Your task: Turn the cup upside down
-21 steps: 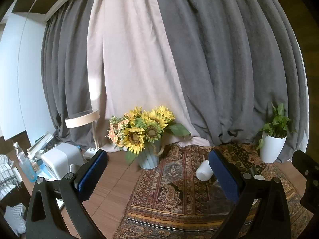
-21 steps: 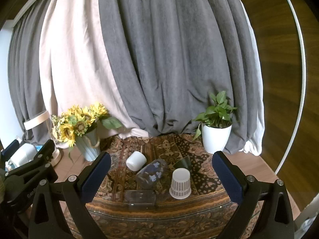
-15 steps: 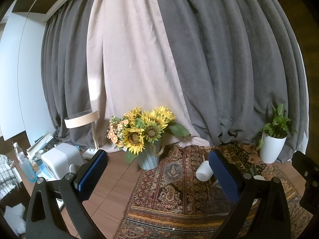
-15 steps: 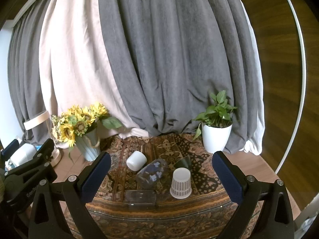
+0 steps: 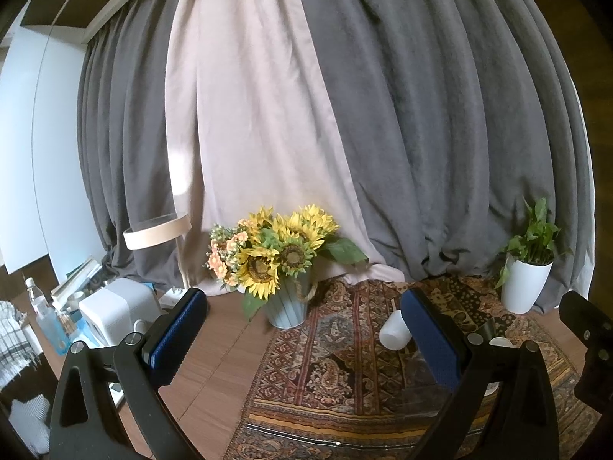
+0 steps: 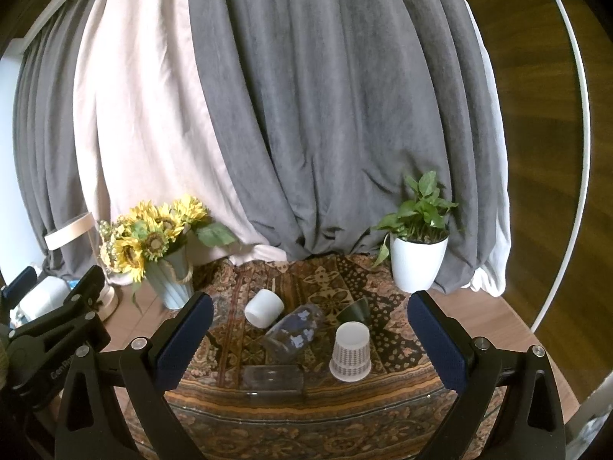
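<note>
The right tongs (image 6: 310,339) hang over the near edge of the desk (image 6: 479,306), and their two blue pads are wide apart with nothing between them. The left tongs (image 5: 304,329) are wide apart too and hold nothing. They hang over the left side of the desk, and from the right camera they show as a black frame at the far left.

A rug (image 6: 306,402) with many patterns covers most of the desk. Five cups are on it. A white paper cup (image 6: 350,350) with small dots stands upside down, a bit right of the middle. Just behind it, a dark green cup (image 6: 354,308) lies tipped over. A clear cup with white shapes (image 6: 293,329) lies on its side in the middle. A plain white cup (image 6: 264,306) lies on its side behind it and to the left. A clear glass (image 6: 272,377) lies on its side close to the near edge of the rug.

From the left camera, the white cup (image 5: 394,331) shows just beside the right pad, and the other cups are mostly hidden behind that pad.

A vase of sunflowers (image 6: 153,245) stands at the back left corner of the rug. A green plant in a white pot (image 6: 417,257) stands at the back right. Gray and pink curtains (image 6: 306,115) hang behind it all.
</note>
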Action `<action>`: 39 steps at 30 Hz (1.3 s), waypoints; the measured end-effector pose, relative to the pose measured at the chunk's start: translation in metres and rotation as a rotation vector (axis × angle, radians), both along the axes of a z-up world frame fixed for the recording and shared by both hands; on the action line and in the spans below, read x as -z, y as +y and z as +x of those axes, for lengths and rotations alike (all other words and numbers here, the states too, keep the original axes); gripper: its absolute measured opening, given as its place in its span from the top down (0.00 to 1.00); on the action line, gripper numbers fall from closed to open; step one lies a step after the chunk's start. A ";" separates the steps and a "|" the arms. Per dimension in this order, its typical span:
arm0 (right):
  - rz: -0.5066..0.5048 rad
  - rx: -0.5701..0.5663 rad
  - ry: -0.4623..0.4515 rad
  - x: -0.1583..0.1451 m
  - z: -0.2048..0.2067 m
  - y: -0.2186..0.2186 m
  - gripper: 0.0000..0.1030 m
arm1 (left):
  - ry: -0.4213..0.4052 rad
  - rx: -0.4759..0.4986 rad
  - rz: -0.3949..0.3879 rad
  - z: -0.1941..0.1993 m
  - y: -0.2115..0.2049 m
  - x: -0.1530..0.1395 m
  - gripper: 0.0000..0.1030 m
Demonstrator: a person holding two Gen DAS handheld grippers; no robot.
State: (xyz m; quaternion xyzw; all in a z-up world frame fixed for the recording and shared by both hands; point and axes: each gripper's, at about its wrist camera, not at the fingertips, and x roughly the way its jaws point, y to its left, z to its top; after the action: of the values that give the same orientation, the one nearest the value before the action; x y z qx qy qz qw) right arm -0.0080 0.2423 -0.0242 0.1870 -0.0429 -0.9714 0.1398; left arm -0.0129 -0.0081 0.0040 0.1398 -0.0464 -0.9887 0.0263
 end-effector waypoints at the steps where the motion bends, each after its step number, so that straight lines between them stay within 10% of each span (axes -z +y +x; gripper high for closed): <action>1: -0.002 -0.025 0.000 0.000 0.000 -0.001 0.01 | -0.001 -0.001 0.002 -0.001 -0.001 0.000 0.00; 39: 0.012 -0.063 -0.008 -0.003 -0.005 -0.012 0.01 | -0.028 -0.013 0.005 -0.024 -0.010 0.009 0.00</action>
State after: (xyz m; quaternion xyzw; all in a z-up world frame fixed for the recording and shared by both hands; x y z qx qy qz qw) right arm -0.0132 0.2301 -0.0217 0.1931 -0.0316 -0.9660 0.1689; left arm -0.0371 -0.0179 -0.0047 0.1540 -0.0434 -0.9866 0.0318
